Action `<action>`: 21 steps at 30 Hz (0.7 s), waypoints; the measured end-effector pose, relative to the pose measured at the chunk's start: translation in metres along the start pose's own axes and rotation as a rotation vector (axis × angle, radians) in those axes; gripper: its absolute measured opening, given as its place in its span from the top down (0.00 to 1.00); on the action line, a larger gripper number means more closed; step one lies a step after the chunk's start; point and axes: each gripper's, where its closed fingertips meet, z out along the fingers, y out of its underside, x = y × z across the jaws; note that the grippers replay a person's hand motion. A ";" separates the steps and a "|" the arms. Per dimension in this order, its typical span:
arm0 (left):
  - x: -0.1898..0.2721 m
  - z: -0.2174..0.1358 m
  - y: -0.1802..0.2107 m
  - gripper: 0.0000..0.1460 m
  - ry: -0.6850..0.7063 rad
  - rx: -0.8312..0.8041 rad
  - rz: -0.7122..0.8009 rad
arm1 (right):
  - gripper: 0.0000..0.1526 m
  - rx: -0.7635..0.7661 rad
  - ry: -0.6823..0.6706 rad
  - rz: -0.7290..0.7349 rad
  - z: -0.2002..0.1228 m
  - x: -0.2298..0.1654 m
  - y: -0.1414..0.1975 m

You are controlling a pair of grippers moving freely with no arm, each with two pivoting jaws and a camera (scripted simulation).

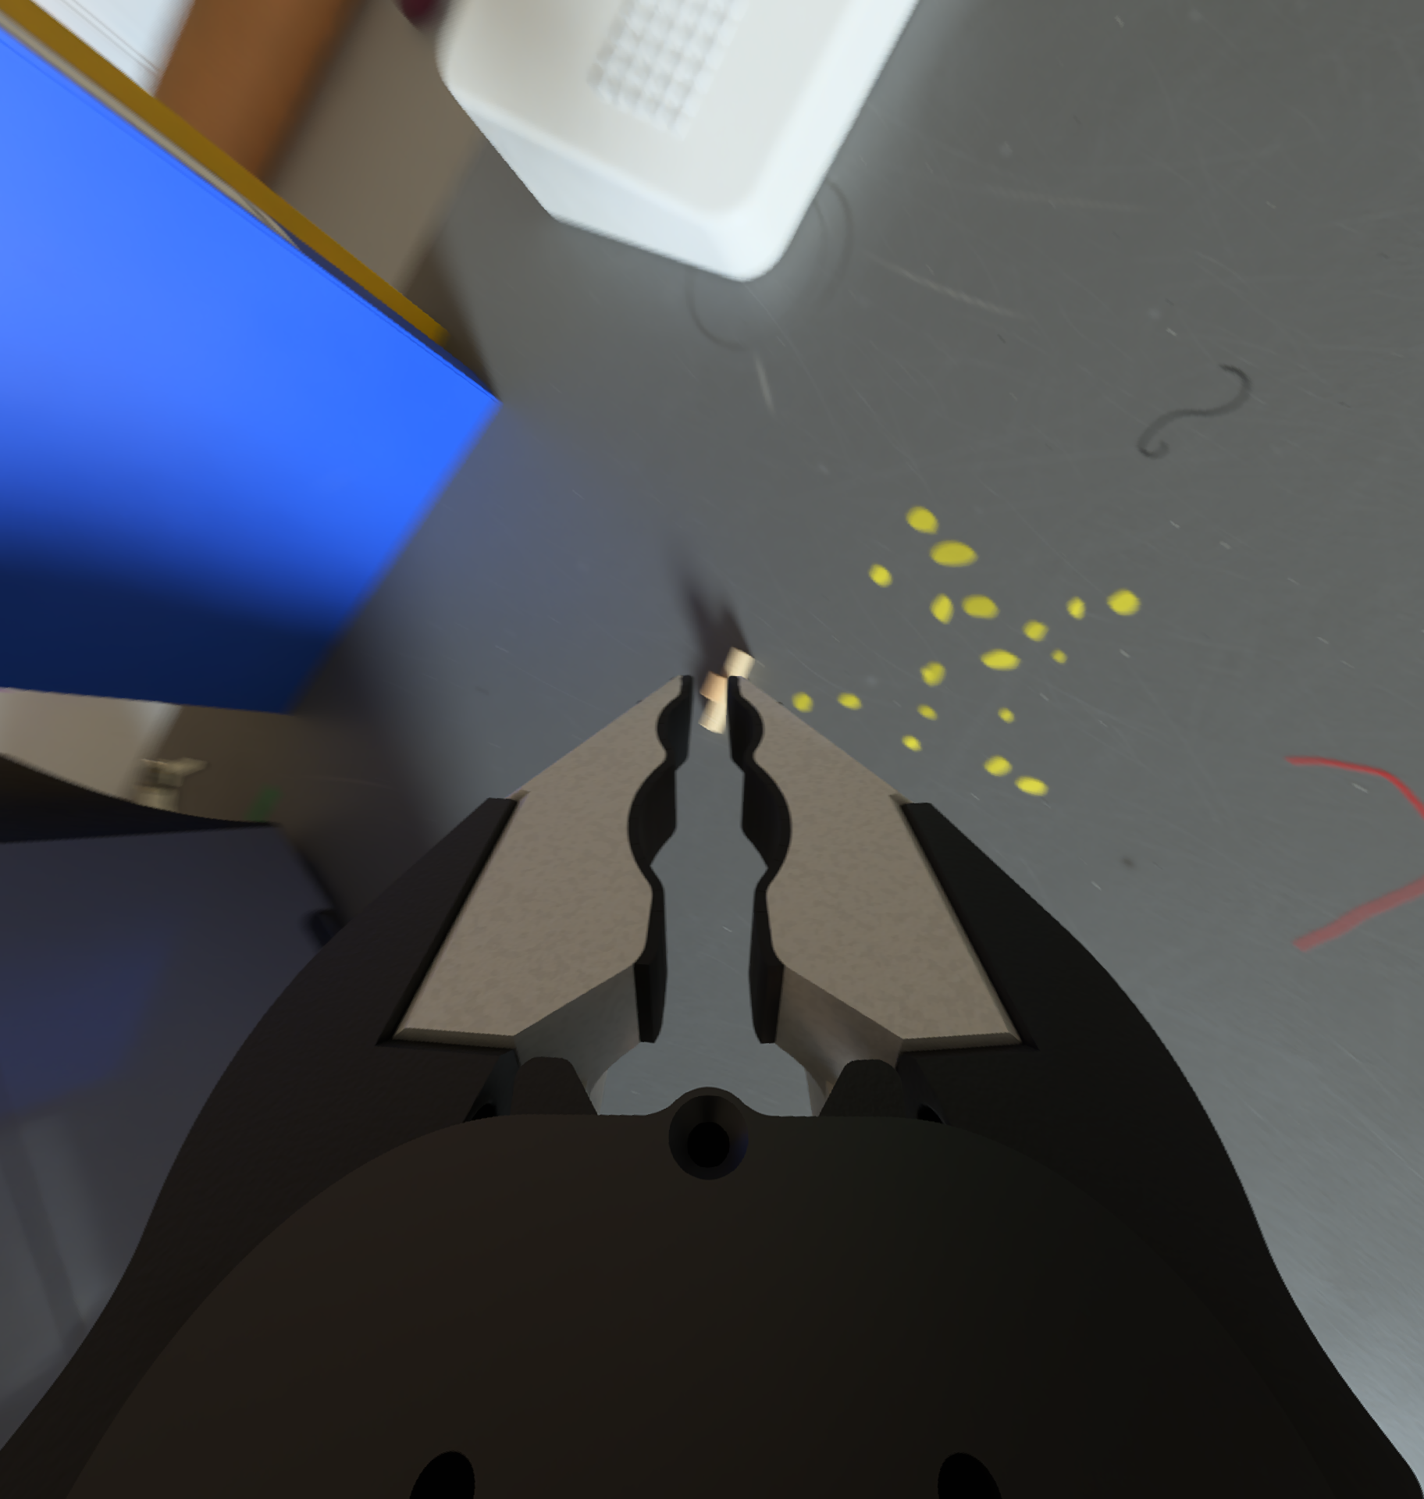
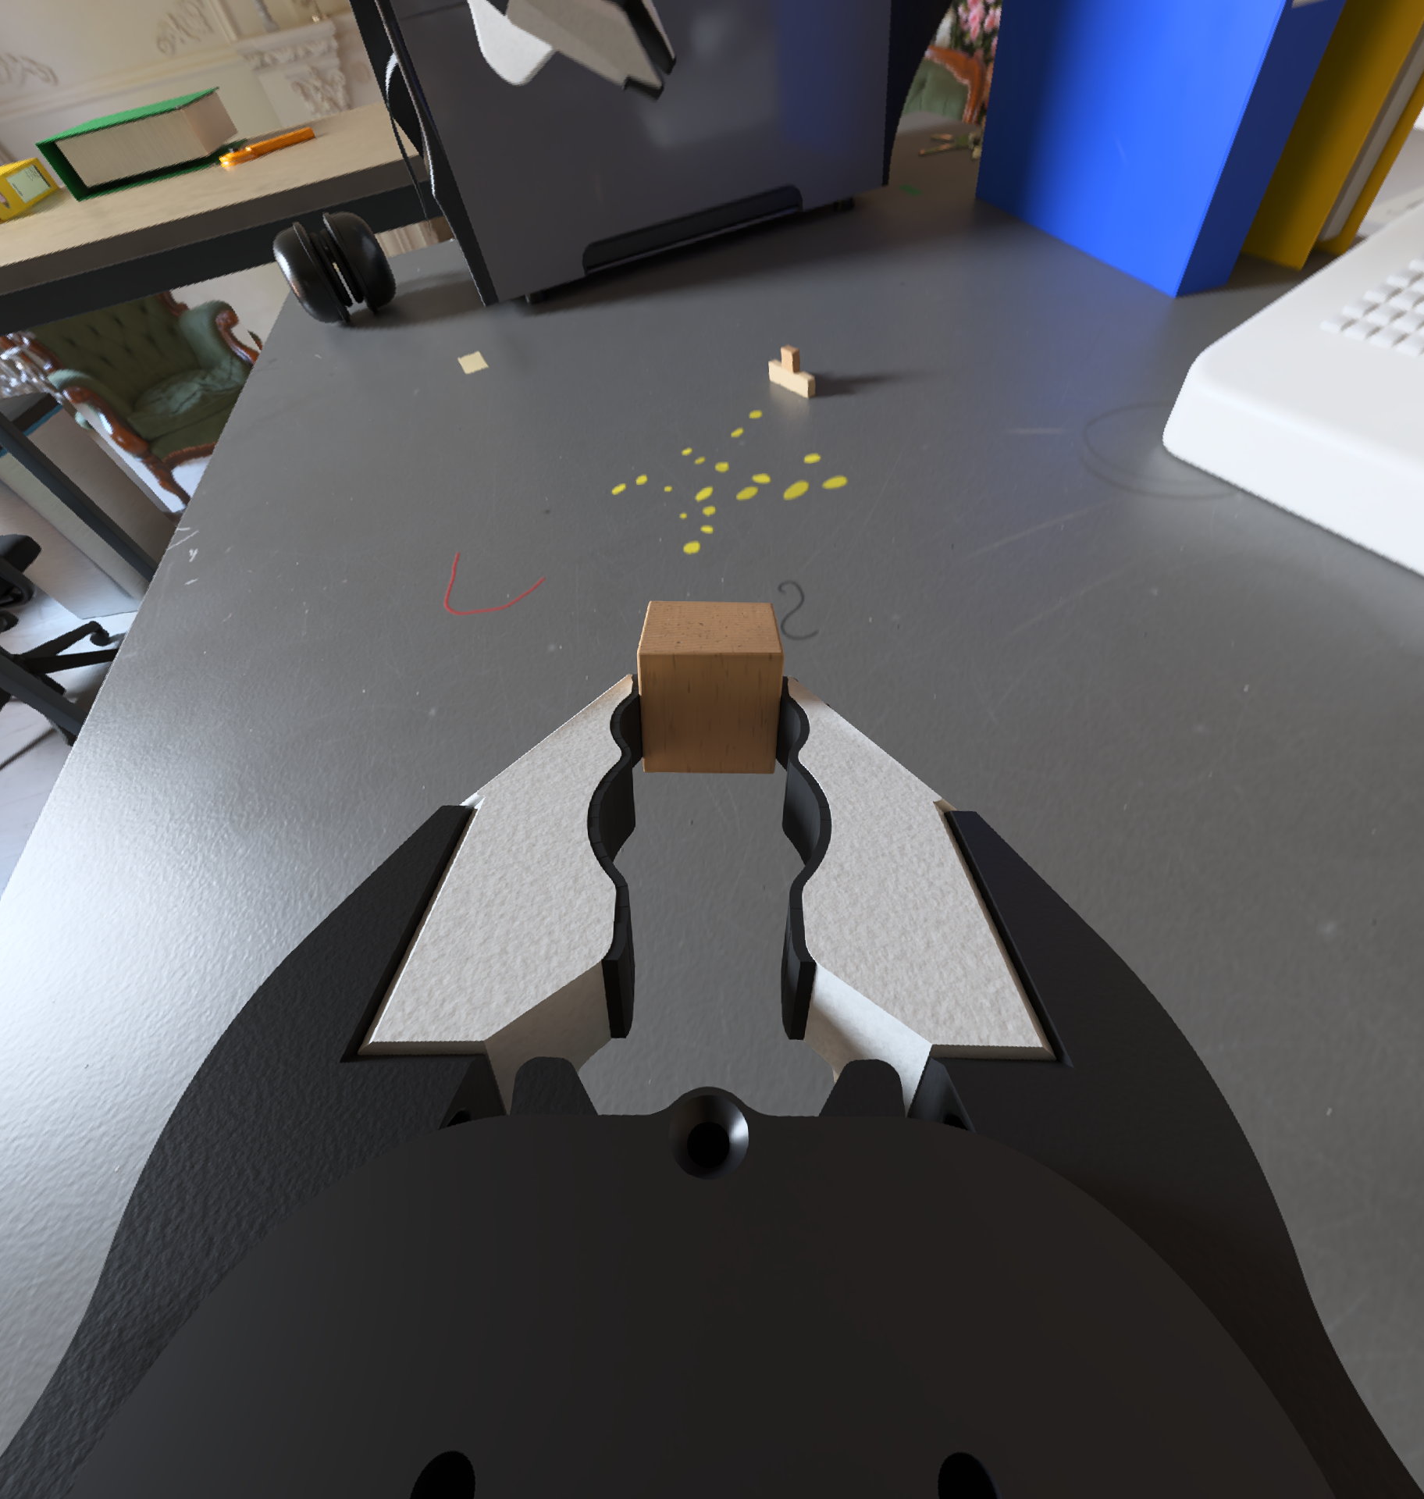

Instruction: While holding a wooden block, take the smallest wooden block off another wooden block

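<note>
My right gripper (image 2: pixel 709 689) is shut on a brown wooden cube (image 2: pixel 709 714) and holds it above the grey table (image 2: pixel 1017 730). Farther off, a tiny wooden block (image 2: pixel 789 355) stands on a pale flat wooden block (image 2: pixel 796 383). My left gripper (image 1: pixel 709 689) has its jaws a narrow gap apart with nothing between them. It hangs high over the table and also shows at the top of the right wrist view (image 2: pixel 579 40). That pale stack (image 1: pixel 715 707) shows blurred just past the left fingertips, on the table below.
A white keypad device (image 2: pixel 1341 389) lies at the right and a blue binder (image 2: pixel 1139 138) and a dark box (image 2: pixel 652 146) stand at the back. Black headphones (image 2: pixel 336 268) lie near the table's left edge. Yellow dots (image 2: pixel 733 487) mark the middle.
</note>
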 end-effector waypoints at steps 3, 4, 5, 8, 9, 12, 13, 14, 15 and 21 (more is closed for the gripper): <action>0.017 0.010 0.025 0.80 0.221 -0.032 -0.069 | 0.79 -0.026 0.006 0.027 -0.003 0.001 0.014; 0.021 0.015 0.033 0.78 0.269 -0.046 -0.058 | 0.79 -0.036 0.006 0.031 -0.003 0.002 0.017; 0.023 0.020 0.041 0.77 0.292 -0.074 -0.035 | 0.79 -0.046 0.004 0.032 -0.003 0.002 0.020; 0.018 0.041 0.056 0.78 0.316 -0.174 0.029 | 0.79 -0.058 -0.009 0.026 0.001 0.000 0.021; 0.016 0.049 0.058 0.78 0.330 -0.209 0.052 | 0.79 -0.056 -0.017 0.029 0.003 -0.001 0.021; 0.003 0.079 0.065 0.79 0.334 -0.337 0.152 | 0.79 -0.061 -0.048 0.046 0.009 -0.006 0.022; -0.001 0.089 0.068 0.79 0.336 -0.379 0.171 | 0.79 -0.069 -0.051 0.044 0.010 -0.007 0.024; -0.003 0.098 0.070 0.78 0.344 -0.408 0.180 | 0.79 -0.078 -0.049 0.037 0.011 -0.008 0.025; -0.003 0.107 0.073 0.77 0.359 -0.431 0.187 | 0.79 -0.088 -0.044 0.027 0.011 -0.008 0.027; 0.001 0.135 0.081 0.84 0.348 -0.488 0.281 | 0.79 -0.107 -0.022 0.014 0.008 -0.007 0.033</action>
